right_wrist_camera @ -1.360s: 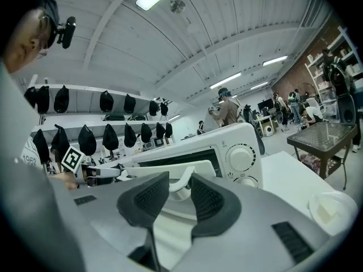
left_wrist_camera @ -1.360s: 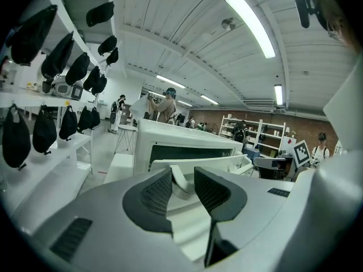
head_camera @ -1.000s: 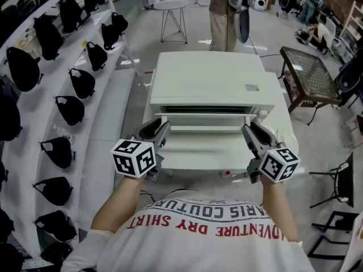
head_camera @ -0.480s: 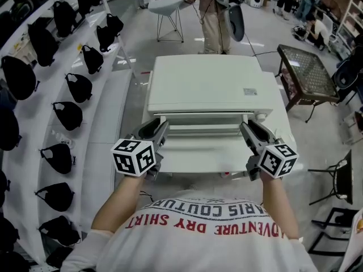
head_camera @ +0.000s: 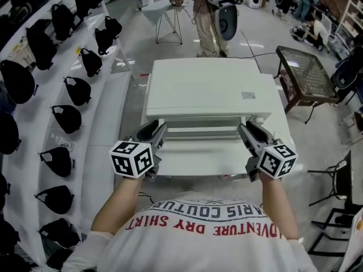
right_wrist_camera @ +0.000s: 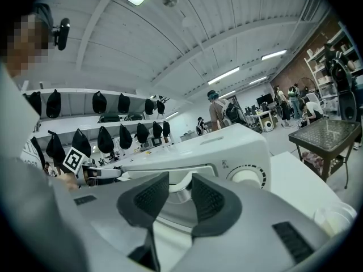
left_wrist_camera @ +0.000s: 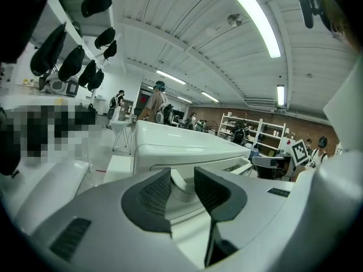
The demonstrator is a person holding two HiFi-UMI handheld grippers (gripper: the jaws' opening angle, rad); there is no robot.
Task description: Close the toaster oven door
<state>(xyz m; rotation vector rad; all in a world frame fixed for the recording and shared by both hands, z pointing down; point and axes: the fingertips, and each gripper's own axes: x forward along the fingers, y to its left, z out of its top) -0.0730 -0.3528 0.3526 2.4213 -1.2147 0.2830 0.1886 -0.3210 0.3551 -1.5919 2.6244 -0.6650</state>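
Both tongs (head_camera: 161, 128) (head_camera: 244, 129) gripping door handle (head_camera: 201, 131)

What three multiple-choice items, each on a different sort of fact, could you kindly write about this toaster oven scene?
1. Where on the white box-shaped toaster oven is the round white dial?
A. the front's right end
B. the top
C. the front's left end
2. How many tongs clamp the white bar handle?
A. none
B. two
C. one
3. How does the white oven door stand?
A. shut flush
B. taken off
C. partly open

Answers:
1 A: the right gripper view shows the dial to the right of the door.
2 B: the left tongs and the right tongs each clamp one end.
3 C: the head view shows the door tilted away from the front.
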